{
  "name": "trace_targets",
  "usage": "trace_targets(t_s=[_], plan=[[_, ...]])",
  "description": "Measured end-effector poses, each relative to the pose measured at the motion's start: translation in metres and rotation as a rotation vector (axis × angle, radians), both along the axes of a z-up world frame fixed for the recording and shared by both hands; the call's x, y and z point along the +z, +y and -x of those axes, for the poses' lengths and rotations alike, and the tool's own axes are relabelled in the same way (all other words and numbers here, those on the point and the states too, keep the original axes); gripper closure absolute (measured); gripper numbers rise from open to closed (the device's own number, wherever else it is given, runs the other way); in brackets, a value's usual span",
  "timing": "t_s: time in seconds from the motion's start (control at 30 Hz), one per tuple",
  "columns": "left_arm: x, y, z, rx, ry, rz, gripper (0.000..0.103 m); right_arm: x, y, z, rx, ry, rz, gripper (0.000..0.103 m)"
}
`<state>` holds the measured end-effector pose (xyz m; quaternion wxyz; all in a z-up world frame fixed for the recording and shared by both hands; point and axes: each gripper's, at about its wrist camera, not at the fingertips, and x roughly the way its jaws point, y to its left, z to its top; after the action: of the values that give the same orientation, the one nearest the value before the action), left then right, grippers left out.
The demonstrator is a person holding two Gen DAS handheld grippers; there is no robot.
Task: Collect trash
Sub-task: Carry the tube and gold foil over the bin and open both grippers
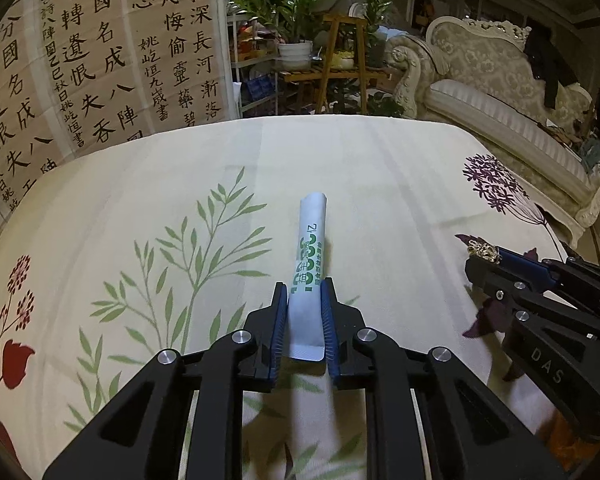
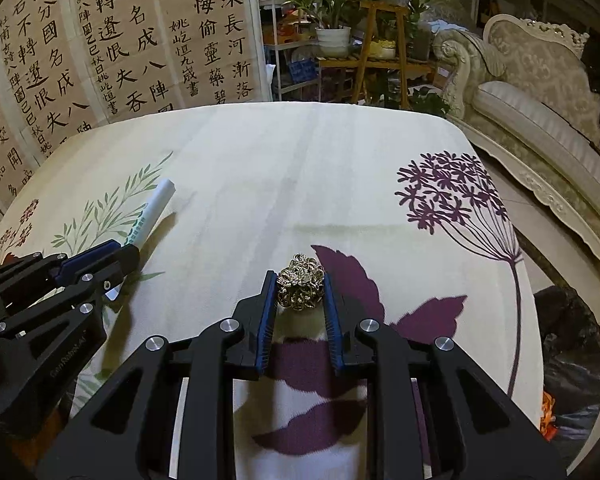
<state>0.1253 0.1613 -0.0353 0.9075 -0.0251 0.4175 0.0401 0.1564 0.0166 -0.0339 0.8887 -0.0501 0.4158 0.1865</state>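
My left gripper [image 1: 305, 292] is shut on a long white packet with green print [image 1: 310, 256], which sticks out forward over the floral tablecloth [image 1: 160, 184]. It also shows in the right wrist view [image 2: 152, 216], held by the left gripper [image 2: 124, 252]. My right gripper [image 2: 299, 284] is shut on a crumpled gold foil ball [image 2: 300, 286], held just above the cloth [image 2: 280, 168]. In the left wrist view the right gripper [image 1: 480, 258] is at the right with the gold ball [image 1: 482, 250] at its tips.
Calligraphy sheets [image 1: 100, 60] hang behind the table at the left. A wooden plant stand with potted plants [image 1: 340, 52] and an ornate sofa [image 1: 500, 80] stand beyond the far edge. A dark bag [image 2: 572, 360] lies on the floor at the table's right side.
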Motion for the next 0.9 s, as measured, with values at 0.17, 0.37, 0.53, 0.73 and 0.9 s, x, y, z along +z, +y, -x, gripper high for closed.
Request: trace_targets(t_s=[0.17, 0.37, 0.53, 0.73, 0.9], plan=[[0.008, -0.005, 0.013, 0.014, -0.019, 0.012, 0.085, 0.005, -0.011, 0.015, -0.014, -0.014, -0.005, 0.081], [0.014, -0.016, 0.033, 0.013, -0.033, 0.026, 0.085, 0.008, -0.032, 0.036, -0.037, -0.025, -0.012, 0.081], [0.018, -0.03, 0.05, 0.004, -0.041, 0.031, 0.085, 0.013, -0.052, 0.052, -0.061, -0.039, -0.018, 0.081], [0.023, -0.049, 0.066, -0.018, -0.051, 0.041, 0.085, 0.018, -0.081, 0.075, -0.104, -0.063, -0.023, 0.081], [0.028, -0.075, 0.077, -0.06, -0.068, 0.047, 0.085, 0.021, -0.111, 0.091, -0.158, -0.08, -0.022, 0.081]])
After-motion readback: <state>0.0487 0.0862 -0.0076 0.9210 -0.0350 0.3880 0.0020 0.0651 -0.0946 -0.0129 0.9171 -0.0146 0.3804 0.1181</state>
